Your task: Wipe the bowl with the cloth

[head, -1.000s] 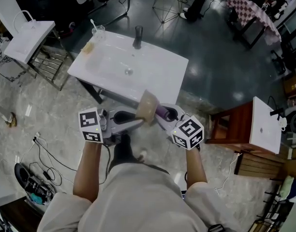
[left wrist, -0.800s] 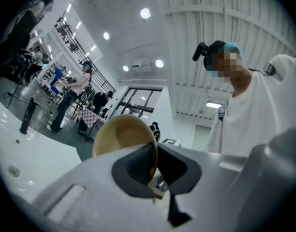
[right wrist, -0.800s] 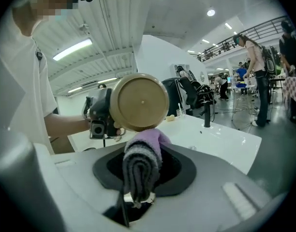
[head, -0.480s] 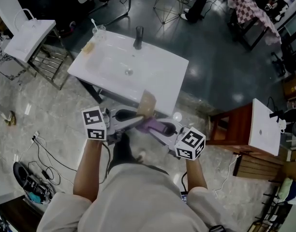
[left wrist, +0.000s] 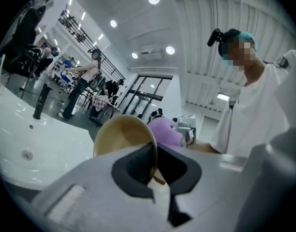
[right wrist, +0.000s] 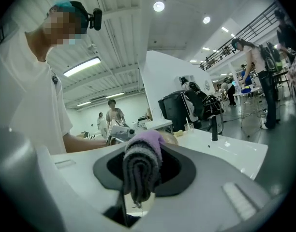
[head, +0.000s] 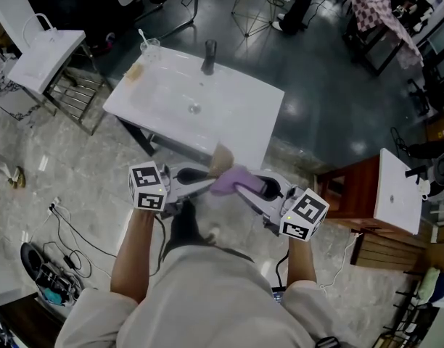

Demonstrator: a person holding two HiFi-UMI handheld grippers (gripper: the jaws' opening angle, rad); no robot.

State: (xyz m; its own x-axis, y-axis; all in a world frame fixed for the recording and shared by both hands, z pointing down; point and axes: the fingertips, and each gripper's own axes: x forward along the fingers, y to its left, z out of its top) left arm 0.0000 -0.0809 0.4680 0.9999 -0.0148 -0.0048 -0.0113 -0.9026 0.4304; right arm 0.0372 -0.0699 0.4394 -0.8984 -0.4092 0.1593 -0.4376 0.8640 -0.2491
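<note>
Left claw clenched on the rim of the bowl, one jaw inside the wall and one outside. The rim is thin and pinched edge-on. Right claw clenched on a rolled fold of the purple cloth, with a soft wad sticking out past the jaws.

The bowl is held up in the air in front of the person, tilted on its side. It sits above the near edge of the white table, not resting on it. The cloth wad is up against the bowl's outer side, right by the rim. Contact is likely, but I can't tell if it's pressing or just beside; the head view is too small there.

Handling, as judged:
- **Bowl:** tan, looks light, stiff and smooth. A rim pinch is the only easy hold, but it can swivel in the jaws under wiping pressure, so push gently and toward the held side.
- **Cloth:** soft, limp and grippy. Hold it at the bunched fold as now, with enough left out front that fabric meets the bowl, not claw.

Wiping looks under way on the outside.
</note>
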